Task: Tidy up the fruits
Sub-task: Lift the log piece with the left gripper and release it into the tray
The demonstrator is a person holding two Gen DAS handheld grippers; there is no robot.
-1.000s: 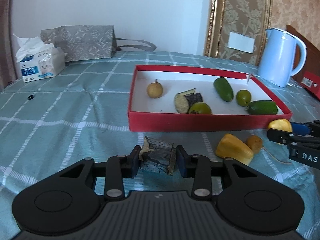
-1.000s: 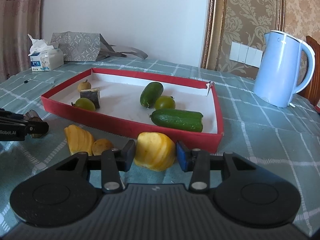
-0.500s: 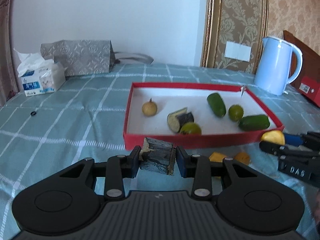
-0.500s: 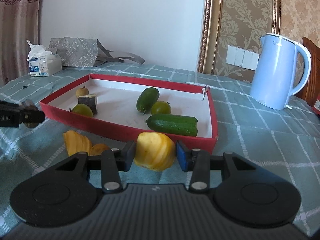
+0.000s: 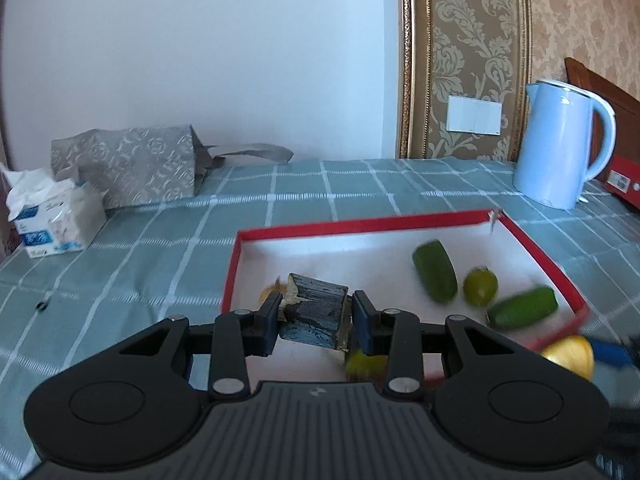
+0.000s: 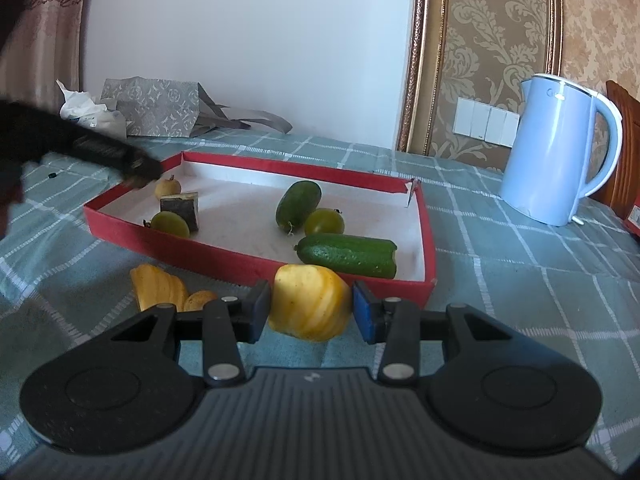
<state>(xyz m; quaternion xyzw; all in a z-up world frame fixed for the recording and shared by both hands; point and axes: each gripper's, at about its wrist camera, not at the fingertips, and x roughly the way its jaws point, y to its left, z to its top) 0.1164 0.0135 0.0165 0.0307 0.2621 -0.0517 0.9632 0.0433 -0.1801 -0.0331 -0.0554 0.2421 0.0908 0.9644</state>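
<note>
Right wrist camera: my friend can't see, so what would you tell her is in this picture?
The right gripper is shut on a peeled yellow fruit piece just in front of a red tray. Inside the tray lie two green cucumbers, green tomatoes, a small yellow fruit and a dark eggplant chunk. A light blue kettle stands to the right.

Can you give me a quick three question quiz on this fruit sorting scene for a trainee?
1. True or false: the left gripper is shut on a dark eggplant chunk.
2. What does the right gripper hold? A: yellow fruit piece. B: a cucumber. C: nothing.
3. How many green items lie in the red tray in the right wrist view?

Key: 1 true. 2 A. 3 four: two cucumbers and two round green fruits.
</note>
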